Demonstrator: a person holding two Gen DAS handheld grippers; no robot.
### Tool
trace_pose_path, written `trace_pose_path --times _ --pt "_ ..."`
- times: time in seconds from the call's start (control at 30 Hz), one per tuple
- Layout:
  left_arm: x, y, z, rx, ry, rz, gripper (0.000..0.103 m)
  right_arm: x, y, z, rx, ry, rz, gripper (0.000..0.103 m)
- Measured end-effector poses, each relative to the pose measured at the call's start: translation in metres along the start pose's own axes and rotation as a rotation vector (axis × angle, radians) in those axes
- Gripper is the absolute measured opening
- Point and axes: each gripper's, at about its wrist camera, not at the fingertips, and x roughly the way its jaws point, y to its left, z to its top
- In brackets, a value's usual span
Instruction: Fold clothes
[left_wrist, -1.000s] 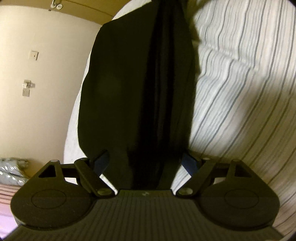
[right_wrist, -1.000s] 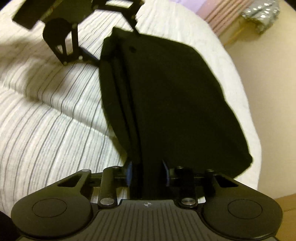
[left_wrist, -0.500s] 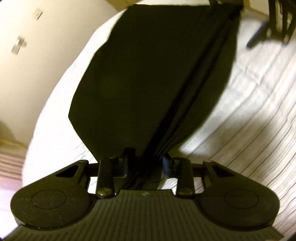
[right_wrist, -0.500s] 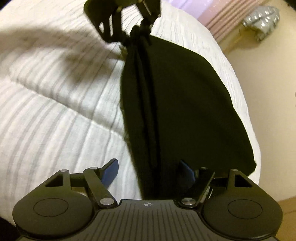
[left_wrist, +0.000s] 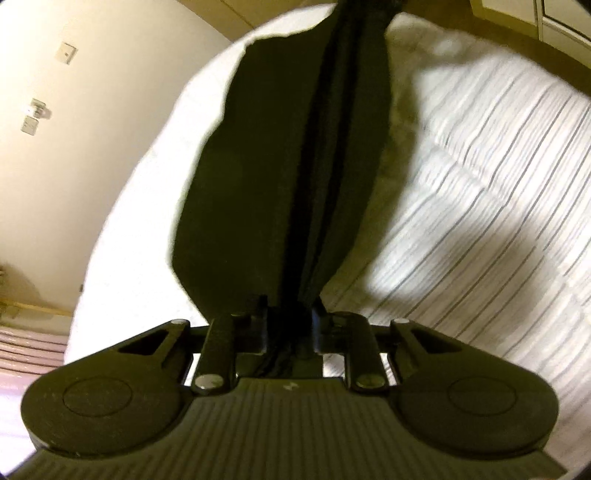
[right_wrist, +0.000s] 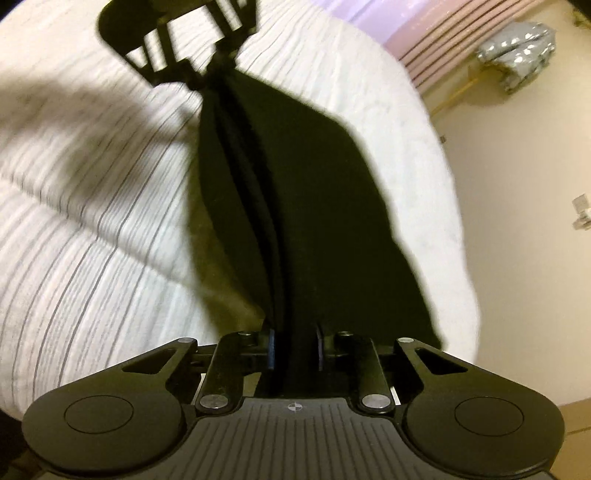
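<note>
Black garment (left_wrist: 280, 177) hangs stretched btw both grippers, lifted over the striped white duvet (left_wrist: 480, 192), near the bed's edge; the folded top edge runs taut from one tool to the other w/ several layers bunched in a dark ridge, the rest draping down on one side. Can't tell what kind of garment – plain black cloth, no collar or sleeve visible.

Left gripper (left_wrist: 290, 321): jaws closed tight on one end of the gathered edge. Right gripper (right_wrist: 293, 347): also clamped on the cloth, pads pressed against the layers at the opposite end. In the right wrist view the left gripper (right_wrist: 210, 79) shows at the far end, pinching its corner.

Judgement – step in hand looks like carrying/laying a part-folded piece, both views motion-blurred. To do it well:
- keep both clamps firm; multiple layers = easy for an inner one to slip
- hold the 2 ends level & apart enough to keep the edge taut, no sag in the middle
- let the hanging side touch the duvet before the held edge, so it lies flat w/o wrinkles
- stay clear of the mattress edge, else the drape may slide off toward the floor (right_wrist: 517, 155)
- soft quilt gives way, so smooth gently, don't drag
</note>
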Motion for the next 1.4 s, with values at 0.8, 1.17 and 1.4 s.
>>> trace_pose_path --times 0.8,1.17,1.4 --pt "0.029 0.236 0.054 -0.257 0.174 0.434 0.015 0.020 -0.296 0.119 -0.281 -0.398 -0.237 0.018" --pt "0.185 0.143 0.069 -0.376 0.338 0.168 0.014 0.202 -0.247 0.021 -0.375 -0.242 0.069 0.018" --pt "0.184 0.117 0.067 -0.396 0.379 0.128 0.011 0.210 -0.225 -0.009 -0.339 -0.201 0.126 0.018"
